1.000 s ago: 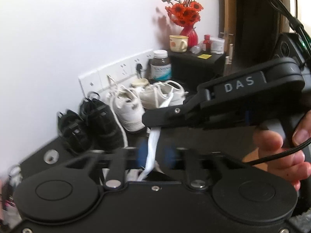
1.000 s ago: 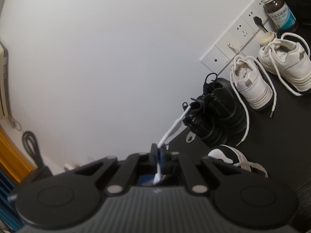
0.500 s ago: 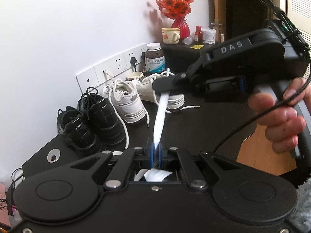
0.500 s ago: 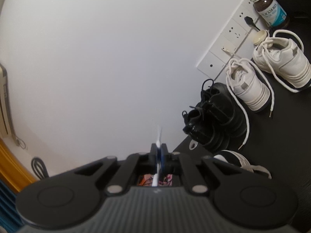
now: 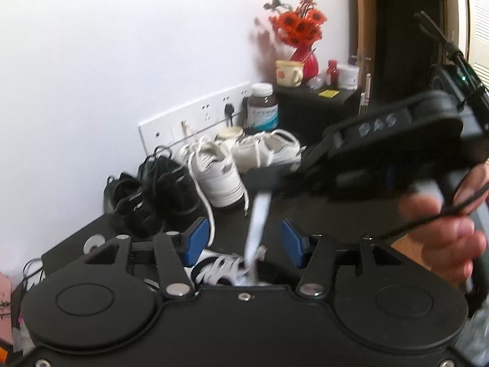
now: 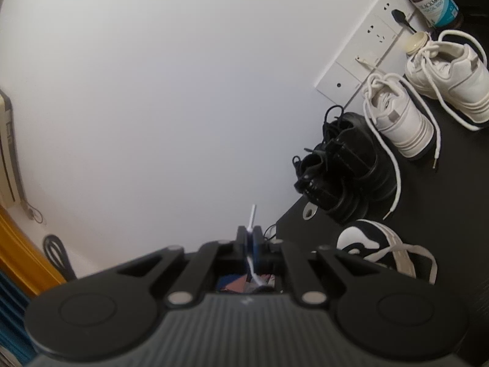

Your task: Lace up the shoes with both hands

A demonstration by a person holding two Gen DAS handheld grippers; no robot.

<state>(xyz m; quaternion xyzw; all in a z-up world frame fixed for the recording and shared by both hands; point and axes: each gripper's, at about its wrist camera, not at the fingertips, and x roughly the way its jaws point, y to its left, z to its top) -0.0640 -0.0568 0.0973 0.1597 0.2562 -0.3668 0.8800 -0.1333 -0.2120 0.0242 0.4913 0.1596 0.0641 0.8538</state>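
A black-and-white sneaker (image 5: 224,270) lies just below my left gripper (image 5: 244,240), which is open, its blue pads (image 5: 197,238) wide apart. A flat white lace (image 5: 258,223) rises from the sneaker through the gap without touching the pads, up to my right gripper (image 5: 276,182), which a hand (image 5: 443,232) holds. In the right wrist view the right gripper (image 6: 249,235) is shut on the lace, whose thin tip (image 6: 252,214) pokes out past the fingertips. The same sneaker (image 6: 376,241) sits low at the right on the black table (image 6: 458,183).
A black pair of shoes (image 5: 152,195) and a white pair (image 5: 220,174) stand along the white wall. Behind them are a power strip (image 5: 195,119), a brown bottle (image 5: 262,107), a mug (image 5: 288,73) and a red vase of flowers (image 5: 302,58). A cable (image 6: 56,250) hangs left of the table edge.
My left gripper has opened and let go of the lace. The right gripper stays shut on the lace end and has dropped lower in the left wrist view.
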